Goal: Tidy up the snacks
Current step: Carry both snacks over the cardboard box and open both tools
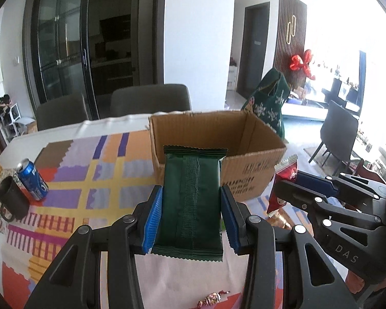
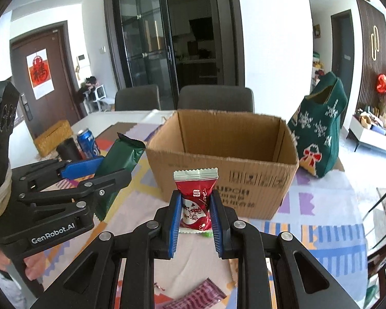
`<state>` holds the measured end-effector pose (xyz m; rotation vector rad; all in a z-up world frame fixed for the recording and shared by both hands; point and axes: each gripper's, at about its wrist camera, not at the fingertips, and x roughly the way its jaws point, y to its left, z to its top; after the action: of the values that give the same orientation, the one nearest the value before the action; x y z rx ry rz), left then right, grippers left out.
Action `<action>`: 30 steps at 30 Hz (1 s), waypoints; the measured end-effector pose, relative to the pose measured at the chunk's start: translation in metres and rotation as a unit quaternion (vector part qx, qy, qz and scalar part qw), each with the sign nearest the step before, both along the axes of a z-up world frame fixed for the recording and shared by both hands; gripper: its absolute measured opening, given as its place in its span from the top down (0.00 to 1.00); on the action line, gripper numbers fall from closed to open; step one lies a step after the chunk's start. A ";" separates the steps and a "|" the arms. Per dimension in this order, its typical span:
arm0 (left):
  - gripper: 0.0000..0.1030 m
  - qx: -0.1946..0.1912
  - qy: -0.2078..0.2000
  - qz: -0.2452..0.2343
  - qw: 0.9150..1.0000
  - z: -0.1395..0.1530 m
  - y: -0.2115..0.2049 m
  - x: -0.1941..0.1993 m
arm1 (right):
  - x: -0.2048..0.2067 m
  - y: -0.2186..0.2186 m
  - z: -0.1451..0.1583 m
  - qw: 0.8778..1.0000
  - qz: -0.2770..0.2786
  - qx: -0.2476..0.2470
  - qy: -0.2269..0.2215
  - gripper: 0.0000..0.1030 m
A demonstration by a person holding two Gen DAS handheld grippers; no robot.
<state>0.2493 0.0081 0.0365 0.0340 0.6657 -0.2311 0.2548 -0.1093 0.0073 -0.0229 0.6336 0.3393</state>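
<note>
My left gripper [image 1: 191, 203] is shut on a dark green snack packet [image 1: 193, 200], held lengthwise above the table in front of the open cardboard box [image 1: 252, 172]. My right gripper [image 2: 194, 209] is shut on a small red candy packet [image 2: 195, 202] with a white crimped top, also raised just short of the cardboard box [image 2: 218, 182]. Each wrist view shows the other gripper beside it: the right gripper [image 1: 285, 188] with the red candy packet [image 1: 287, 172], and the left gripper [image 2: 100, 167] with the green packet [image 2: 118, 164].
A blue soda can [image 1: 33, 179] and a dark mug [image 1: 12, 200] stand at the table's left, by a yellow woven box [image 2: 52, 139]. A green knitted bag [image 2: 319, 126] stands right of the box. Loose wrapped sweets [image 1: 213, 298] and a maroon packet [image 2: 198, 294] lie near me. Chairs line the far side.
</note>
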 end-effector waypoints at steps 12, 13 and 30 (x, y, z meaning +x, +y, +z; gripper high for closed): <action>0.58 0.005 -0.023 -0.002 1.000 0.021 -0.009 0.024 | 0.013 -0.011 0.025 0.999 -0.017 0.007 -0.034 0.78; 0.58 0.005 -0.025 -0.003 1.000 0.022 -0.009 0.026 | 0.015 -0.011 0.026 0.999 -0.018 0.007 -0.037 0.78; 0.58 0.007 -0.025 -0.013 1.000 0.023 -0.023 0.083 | 0.057 -0.022 0.040 0.998 -0.033 0.001 -0.049 0.78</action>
<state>0.3319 -0.0150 0.0599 0.0612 0.6176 -0.2507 0.3121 -0.1310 0.0470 -0.0179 0.5351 0.2738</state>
